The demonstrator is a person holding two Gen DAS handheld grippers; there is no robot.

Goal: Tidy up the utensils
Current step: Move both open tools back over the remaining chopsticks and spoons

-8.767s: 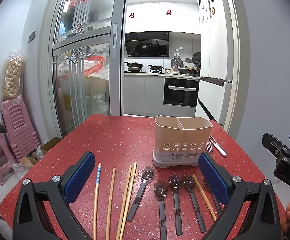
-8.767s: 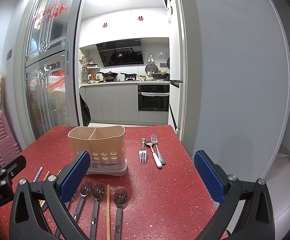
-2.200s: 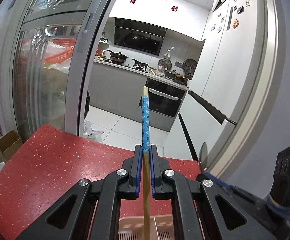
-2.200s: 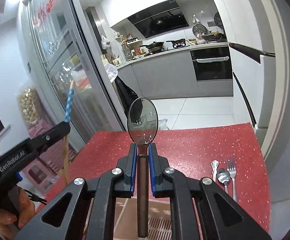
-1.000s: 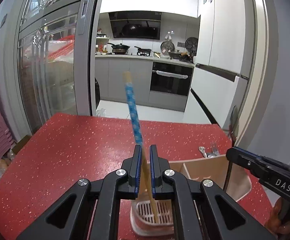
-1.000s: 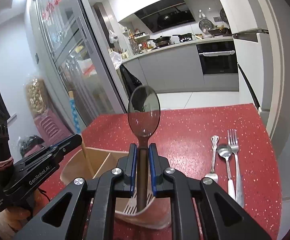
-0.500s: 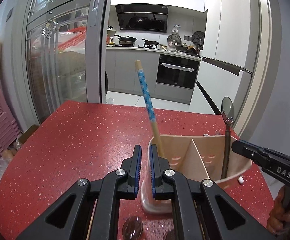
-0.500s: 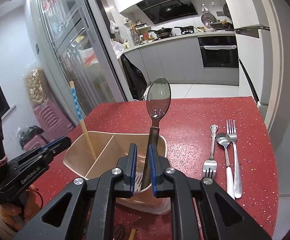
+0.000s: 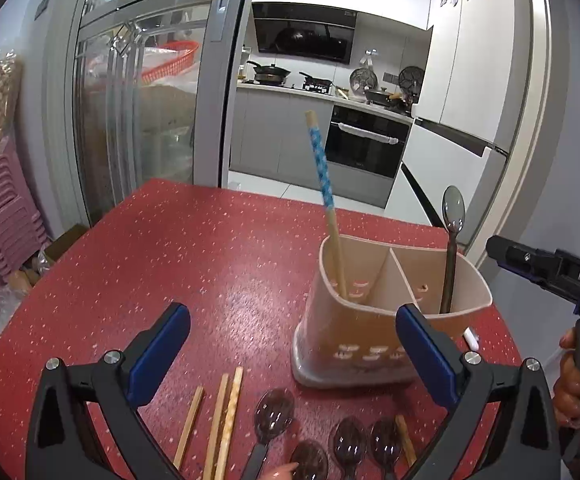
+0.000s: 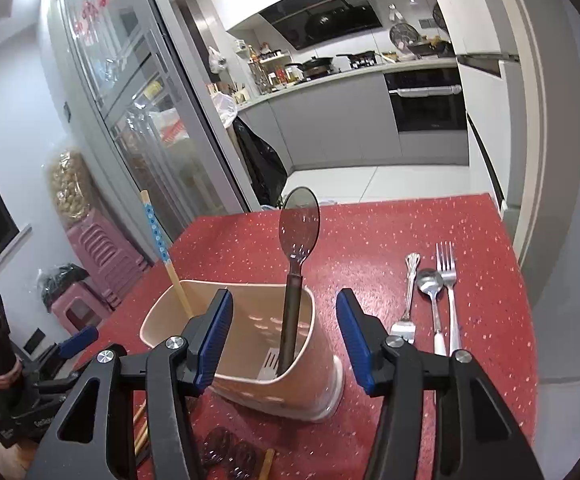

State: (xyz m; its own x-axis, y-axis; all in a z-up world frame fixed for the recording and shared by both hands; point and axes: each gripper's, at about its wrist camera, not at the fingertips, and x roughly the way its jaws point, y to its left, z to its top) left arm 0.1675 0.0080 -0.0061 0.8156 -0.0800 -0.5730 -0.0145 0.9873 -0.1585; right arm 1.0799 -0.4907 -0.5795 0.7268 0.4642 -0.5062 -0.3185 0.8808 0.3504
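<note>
A beige two-compartment utensil holder (image 9: 390, 316) stands on the red table (image 9: 193, 248). A blue-patterned chopstick (image 9: 324, 196) leans in its left compartment and a dark spoon (image 9: 452, 232) stands in its right one. My left gripper (image 9: 290, 354) is open and empty, in front of the holder. My right gripper (image 10: 283, 340) is open and empty, just before the holder (image 10: 249, 336); the spoon (image 10: 296, 264) and chopstick (image 10: 161, 256) stand free in it. Several wooden chopsticks (image 9: 221, 424) and dark spoons (image 9: 273, 420) lie at the near edge.
Two forks (image 10: 448, 280) and a metal spoon (image 10: 430, 292) lie right of the holder. The right gripper's body (image 9: 546, 272) is at the right of the left wrist view. Pink stools (image 10: 101, 268) stand beyond the table's left edge.
Both grippers have opened and let go: the chopstick and the spoon now stand loose in the holder. Both grippers have drawn back and lowered toward the near table edge.
</note>
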